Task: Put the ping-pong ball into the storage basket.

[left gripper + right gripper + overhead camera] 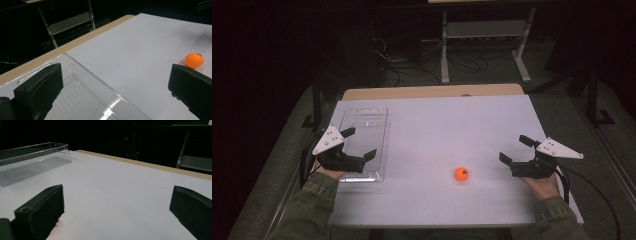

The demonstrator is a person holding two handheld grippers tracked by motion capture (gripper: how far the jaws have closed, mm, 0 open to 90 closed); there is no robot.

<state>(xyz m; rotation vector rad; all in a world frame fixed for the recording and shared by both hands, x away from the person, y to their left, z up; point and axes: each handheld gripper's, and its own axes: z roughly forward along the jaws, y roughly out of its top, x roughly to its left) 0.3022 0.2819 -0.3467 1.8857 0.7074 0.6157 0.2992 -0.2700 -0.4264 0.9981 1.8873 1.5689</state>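
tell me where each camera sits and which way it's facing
High view: above the person's side, looking forward and down on the table; shows both sleeves, left gripper, right gripper.
Left gripper view: rides the left gripper, over the clear tray, facing the orange ball; own jaws show.
Right gripper view: rides the right gripper, low over the table, facing the tray; own jaws show.
Shared: all three see the tray.

The ball (461,173) is bright orange with a small dark mark on top. The tray (362,145) is clear plastic with fine ribbed lines on its floor. The table (437,130) is white, with a light wood edge at the far side. The 2 grippers (356,144) (517,149) are black, each with a light grey plate. The sleeves (314,205) are olive green.
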